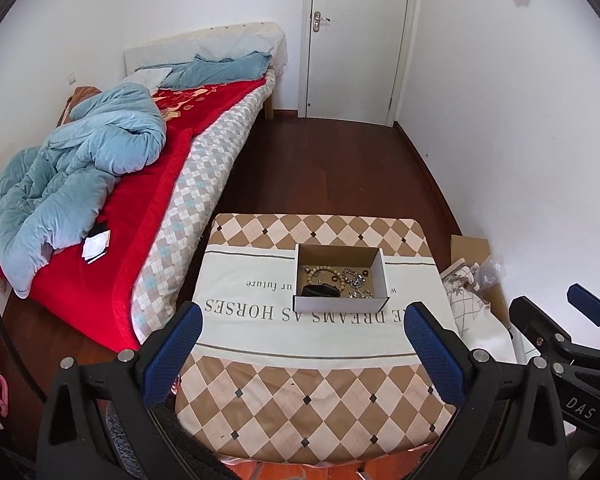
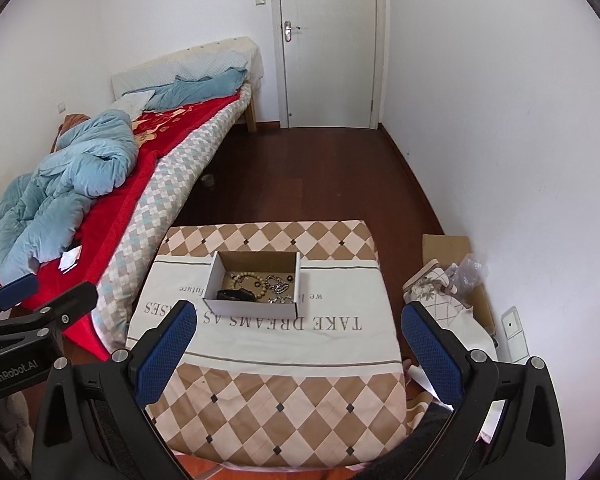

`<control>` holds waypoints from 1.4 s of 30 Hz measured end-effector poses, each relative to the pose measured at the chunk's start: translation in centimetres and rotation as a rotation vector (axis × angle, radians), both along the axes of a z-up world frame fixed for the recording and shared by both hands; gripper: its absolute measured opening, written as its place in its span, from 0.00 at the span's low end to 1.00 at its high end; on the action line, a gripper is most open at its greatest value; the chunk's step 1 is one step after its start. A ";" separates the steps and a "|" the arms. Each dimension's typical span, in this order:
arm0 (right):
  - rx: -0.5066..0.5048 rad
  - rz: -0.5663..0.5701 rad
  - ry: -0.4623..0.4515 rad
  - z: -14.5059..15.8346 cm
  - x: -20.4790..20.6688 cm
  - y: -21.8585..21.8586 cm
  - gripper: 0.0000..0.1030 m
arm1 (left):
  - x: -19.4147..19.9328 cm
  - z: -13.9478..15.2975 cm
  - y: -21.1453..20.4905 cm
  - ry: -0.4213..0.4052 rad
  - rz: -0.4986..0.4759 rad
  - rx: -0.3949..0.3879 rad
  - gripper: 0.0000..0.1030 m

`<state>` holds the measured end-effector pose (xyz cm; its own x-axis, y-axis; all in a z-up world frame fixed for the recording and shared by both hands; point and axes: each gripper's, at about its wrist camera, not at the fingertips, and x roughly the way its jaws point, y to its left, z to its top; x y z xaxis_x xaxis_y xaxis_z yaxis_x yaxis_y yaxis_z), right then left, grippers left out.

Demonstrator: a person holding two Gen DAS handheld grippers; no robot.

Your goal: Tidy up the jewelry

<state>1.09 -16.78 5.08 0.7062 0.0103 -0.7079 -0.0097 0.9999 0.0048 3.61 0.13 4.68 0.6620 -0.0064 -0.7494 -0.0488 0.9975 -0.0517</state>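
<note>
both tools — left tool (image 1: pixel 304 344) and right tool (image 2: pixel 298 342) — are held wide open, nothing gripped, above the worktop (image 1: pixel 300 380); one cardboard box (image 2: pixel 256 304) holds tangled jewelry (image 1: pixel 340 278) mid-worktop.

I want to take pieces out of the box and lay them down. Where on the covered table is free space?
The cloth-covered table is bare all around the cardboard box. The widest patch lies between the box and the near edge, another left of the box. The jewelry crowds the box floor. Both hand-held grippers hover open.
</note>
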 end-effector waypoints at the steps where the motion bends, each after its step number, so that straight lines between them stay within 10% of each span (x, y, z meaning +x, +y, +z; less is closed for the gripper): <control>1: 0.000 -0.002 0.003 0.0 0.3 -0.1 1.00 | 0.2 0.0 0.0 0.000 0.001 0.001 1.00; 42: -0.041 -0.009 0.137 -5.0 11.5 0.5 1.00 | 8.8 -5.2 0.5 0.111 0.052 0.053 1.00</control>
